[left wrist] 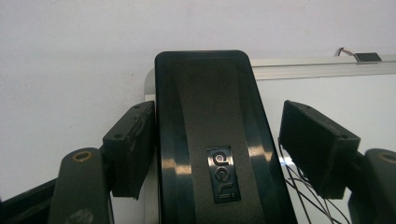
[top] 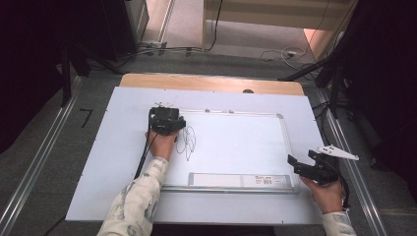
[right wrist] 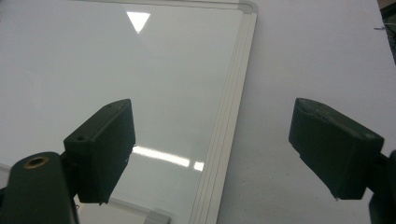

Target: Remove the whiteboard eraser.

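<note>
At the whiteboard's (top: 236,147) upper left corner, we see the black Deli eraser (left wrist: 212,140) lying between the left gripper's (left wrist: 224,149) jaws, one pad touching its side, the other just apart; the right gripper (right wrist: 224,154) hangs spread over the board's right frame.

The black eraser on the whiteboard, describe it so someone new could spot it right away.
Find the framed whiteboard lying flat on the white table. Near its far left corner, beside black scribbles, the left gripper straddles the eraser: a glossy black, rounded block with a small silver logo plate.
</note>
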The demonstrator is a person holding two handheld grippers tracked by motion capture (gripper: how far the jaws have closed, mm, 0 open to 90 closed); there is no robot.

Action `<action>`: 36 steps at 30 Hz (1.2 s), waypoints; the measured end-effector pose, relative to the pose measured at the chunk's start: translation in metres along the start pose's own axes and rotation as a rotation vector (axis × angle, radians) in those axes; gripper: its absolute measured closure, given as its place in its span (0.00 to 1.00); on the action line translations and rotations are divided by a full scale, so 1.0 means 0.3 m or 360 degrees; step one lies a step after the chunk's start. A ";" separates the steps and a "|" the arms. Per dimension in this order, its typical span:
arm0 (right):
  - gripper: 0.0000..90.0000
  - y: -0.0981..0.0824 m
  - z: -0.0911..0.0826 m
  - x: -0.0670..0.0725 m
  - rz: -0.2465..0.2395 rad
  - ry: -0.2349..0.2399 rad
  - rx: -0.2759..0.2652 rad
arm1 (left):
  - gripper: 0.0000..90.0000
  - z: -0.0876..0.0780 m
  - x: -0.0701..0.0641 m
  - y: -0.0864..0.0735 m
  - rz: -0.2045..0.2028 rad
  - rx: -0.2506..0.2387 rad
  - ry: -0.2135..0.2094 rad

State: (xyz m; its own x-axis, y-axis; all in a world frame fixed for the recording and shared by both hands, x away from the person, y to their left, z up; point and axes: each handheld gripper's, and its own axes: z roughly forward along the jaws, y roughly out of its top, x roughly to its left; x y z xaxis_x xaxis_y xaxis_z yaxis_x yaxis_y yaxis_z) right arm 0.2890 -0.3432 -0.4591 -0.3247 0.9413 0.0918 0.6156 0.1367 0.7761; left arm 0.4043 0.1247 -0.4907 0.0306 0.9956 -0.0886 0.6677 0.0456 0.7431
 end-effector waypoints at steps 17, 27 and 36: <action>0.15 0.000 0.000 -0.004 0.0008 0.0001 0.0001 | 0.33 0.015 -0.014 -0.005 0.0040 -0.0015 0.0064; 0.15 -0.001 -0.001 -0.006 0.0014 -0.0003 0.0002 | 0.44 0.005 -0.014 -0.003 0.0050 -0.0054 0.0081; 0.15 -0.001 -0.003 -0.005 0.0012 -0.0001 0.0000 | 0.45 0.010 -0.019 -0.010 0.0057 -0.0039 0.0082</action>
State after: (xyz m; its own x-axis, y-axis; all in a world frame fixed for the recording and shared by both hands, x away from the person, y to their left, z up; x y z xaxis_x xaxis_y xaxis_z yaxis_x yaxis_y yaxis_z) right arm 0.2886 -0.3449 -0.4590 -0.3198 0.9425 0.0975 0.6183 0.1295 0.7752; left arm 0.4045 0.1185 -0.4945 0.0150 0.9995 -0.0279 0.6482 0.0115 0.7614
